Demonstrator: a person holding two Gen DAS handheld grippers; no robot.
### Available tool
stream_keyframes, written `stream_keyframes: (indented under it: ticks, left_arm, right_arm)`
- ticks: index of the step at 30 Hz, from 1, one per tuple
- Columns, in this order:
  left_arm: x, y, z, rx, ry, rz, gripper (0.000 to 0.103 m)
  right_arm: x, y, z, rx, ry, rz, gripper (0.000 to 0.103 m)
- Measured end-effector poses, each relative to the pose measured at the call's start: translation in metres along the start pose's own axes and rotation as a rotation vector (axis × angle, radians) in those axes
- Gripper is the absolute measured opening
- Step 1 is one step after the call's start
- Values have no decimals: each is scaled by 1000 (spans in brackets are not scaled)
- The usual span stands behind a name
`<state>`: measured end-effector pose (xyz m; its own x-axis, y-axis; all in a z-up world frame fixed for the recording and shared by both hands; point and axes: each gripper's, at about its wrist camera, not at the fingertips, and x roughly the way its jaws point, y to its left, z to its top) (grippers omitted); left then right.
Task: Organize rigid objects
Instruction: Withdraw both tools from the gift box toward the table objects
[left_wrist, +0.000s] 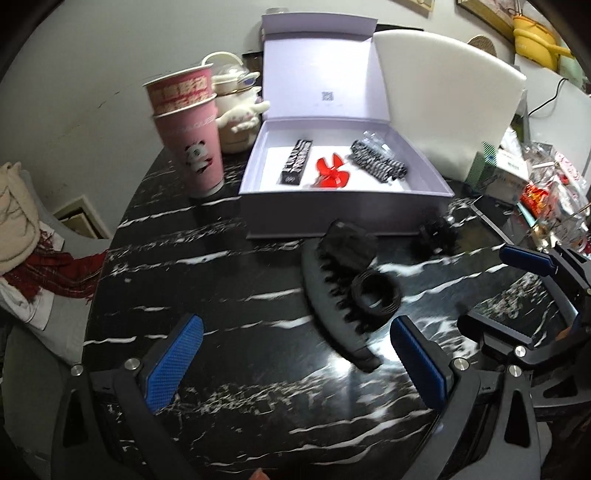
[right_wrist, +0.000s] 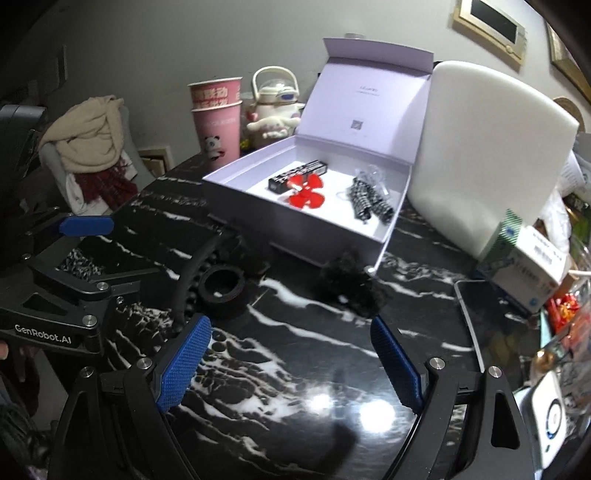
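Mostly black-on-black, long hair clip (left_wrist: 332, 302) blurred, left claw (left_wrist: 295, 365) released, right claw (right_wrist: 291, 365) released

Left wrist view: sits just behind its own two blue pads (left_wrist: 417, 362), looks steeply down and forward over the black marbled table (left_wrist: 221, 258). Close to the tabletop. Open lavender box (left_wrist: 347, 210) lies ahead, centre frame; pink cups (left_wrist: 192, 147) upper left; the other gripper (left_wrist: 532, 266) shows at the right edge.

Right wrist view: same kind of perch, same downward tilt, set to the right of the first. Box (right_wrist: 306, 229) ahead, slightly left; the other gripper (right_wrist: 66, 284) at the left edge.

Shared: table, box and contents, cups, white foam board (left_wrist: 450, 103), black hair clip (left_wrist: 332, 306).
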<state>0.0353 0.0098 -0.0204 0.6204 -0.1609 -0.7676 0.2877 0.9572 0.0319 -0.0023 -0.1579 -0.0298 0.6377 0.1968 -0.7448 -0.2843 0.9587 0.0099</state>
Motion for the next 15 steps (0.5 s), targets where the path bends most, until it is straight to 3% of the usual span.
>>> stream_keyframes:
  ticks: [5,15]
  left_arm:
    - [7,7,-9,6,17,26,103]
    - [12,40,-13,-83,38,41,103]
  right_arm:
    - [18,10,-2,-16,26,20,89]
    - [42,23,9,-33,46,91,84]
